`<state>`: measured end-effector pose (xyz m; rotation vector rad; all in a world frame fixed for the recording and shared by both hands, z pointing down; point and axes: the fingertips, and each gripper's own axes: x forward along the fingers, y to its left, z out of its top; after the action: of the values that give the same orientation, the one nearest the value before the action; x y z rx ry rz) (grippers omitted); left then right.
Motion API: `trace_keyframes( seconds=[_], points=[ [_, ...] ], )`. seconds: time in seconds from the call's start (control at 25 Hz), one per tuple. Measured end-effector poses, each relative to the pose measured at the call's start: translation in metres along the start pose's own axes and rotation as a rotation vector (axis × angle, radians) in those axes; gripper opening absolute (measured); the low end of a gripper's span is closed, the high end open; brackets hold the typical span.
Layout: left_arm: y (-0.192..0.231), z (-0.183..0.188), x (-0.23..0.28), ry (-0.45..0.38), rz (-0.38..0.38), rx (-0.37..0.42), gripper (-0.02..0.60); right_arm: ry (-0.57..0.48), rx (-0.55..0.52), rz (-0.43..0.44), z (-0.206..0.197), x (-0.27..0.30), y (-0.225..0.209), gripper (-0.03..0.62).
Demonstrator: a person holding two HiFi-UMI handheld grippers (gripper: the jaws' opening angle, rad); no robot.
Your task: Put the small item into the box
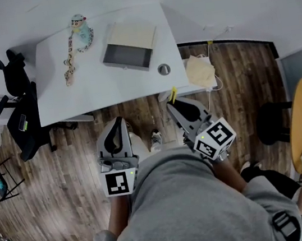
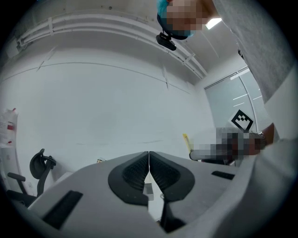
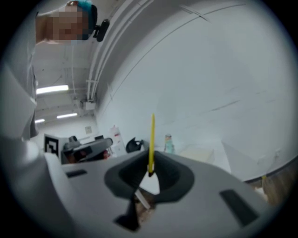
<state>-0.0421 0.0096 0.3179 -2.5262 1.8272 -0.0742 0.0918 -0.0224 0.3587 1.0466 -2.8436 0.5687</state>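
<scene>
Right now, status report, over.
Left gripper shut, empty. Right gripper shut on yellow stick. Box on table, apart from both. Toy snake lies beside it.

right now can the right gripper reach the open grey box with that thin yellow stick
Probably yes, with a forward reach. The right gripper, fingers shut on the thin yellow stick, hangs by the near edge of the white table; the open grey box lies further in, nothing standing between.
</scene>
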Motion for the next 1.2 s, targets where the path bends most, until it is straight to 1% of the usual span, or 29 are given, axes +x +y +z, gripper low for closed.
trace_keyframes(
  seconds=[0.16,0.36,0.72,0.92,1.08,1.2],
  points=[
    [0.002,-0.002,0.015,-0.006,-0.034,-0.02,0.035,0.001,0.018,-0.048,-0.002,0.0,-0.012,0.064],
    [0.019,-0.008,0.041,0.005,-0.08,-0.019,0.035,-0.008,0.03,-0.114,0.004,0.014,-0.029,0.064],
    [0.052,-0.009,0.113,0.009,-0.184,-0.031,0.035,0.0,0.042,-0.206,0.027,0.06,-0.064,0.064],
    [0.075,-0.015,0.146,0.042,-0.224,-0.043,0.035,0.015,0.047,-0.234,0.036,0.093,-0.078,0.064],
    [0.094,-0.016,0.168,0.032,-0.248,-0.052,0.035,0.032,0.045,-0.249,0.039,0.119,-0.086,0.064],
    [0.106,-0.023,0.18,0.053,-0.264,-0.07,0.035,0.042,0.05,-0.259,0.041,0.137,-0.091,0.064]
  ],
)
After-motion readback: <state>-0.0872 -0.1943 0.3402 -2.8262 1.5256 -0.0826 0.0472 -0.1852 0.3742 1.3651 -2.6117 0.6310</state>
